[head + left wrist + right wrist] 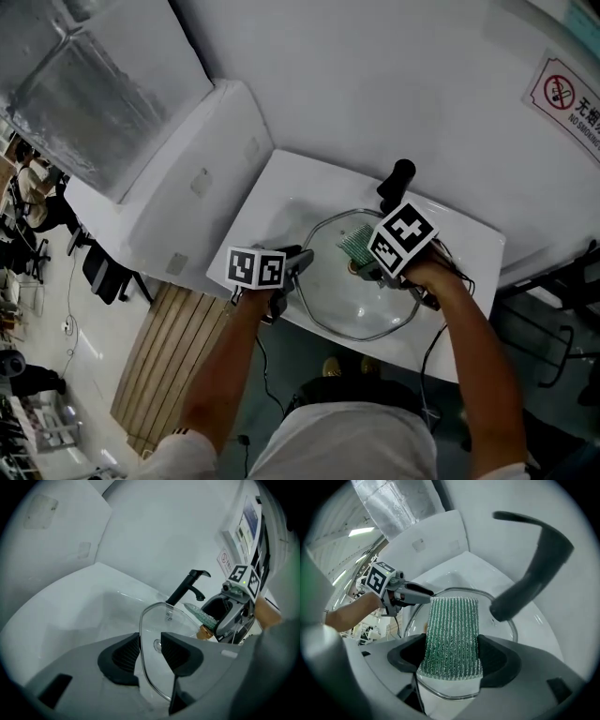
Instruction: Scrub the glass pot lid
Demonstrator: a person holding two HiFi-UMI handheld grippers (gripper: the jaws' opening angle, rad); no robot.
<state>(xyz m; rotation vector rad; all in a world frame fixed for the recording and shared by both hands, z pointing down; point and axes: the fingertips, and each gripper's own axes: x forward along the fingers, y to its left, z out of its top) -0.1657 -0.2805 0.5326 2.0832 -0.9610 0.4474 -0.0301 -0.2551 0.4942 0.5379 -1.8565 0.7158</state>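
Observation:
The glass pot lid (367,302) lies in the white sink (286,192), with a brownish knob (354,269) near its middle. My left gripper (302,263) is at the lid's left rim. In the left gripper view the rim of the lid (157,620) runs between the two pads of that gripper (150,651), and a gap shows beside it. My right gripper (368,266) hovers over the lid's centre, shut on a green scrubbing pad (356,242). The pad (453,637) fills the space between that gripper's (452,660) jaws, with the lid (416,620) beneath it.
A black faucet (397,183) stands at the sink's back edge, its spout (534,569) close above the right gripper. A white wall with a no-smoking sign (567,98) is behind. A wooden slat mat (173,347) lies left of the sink. Cables trail from both grippers.

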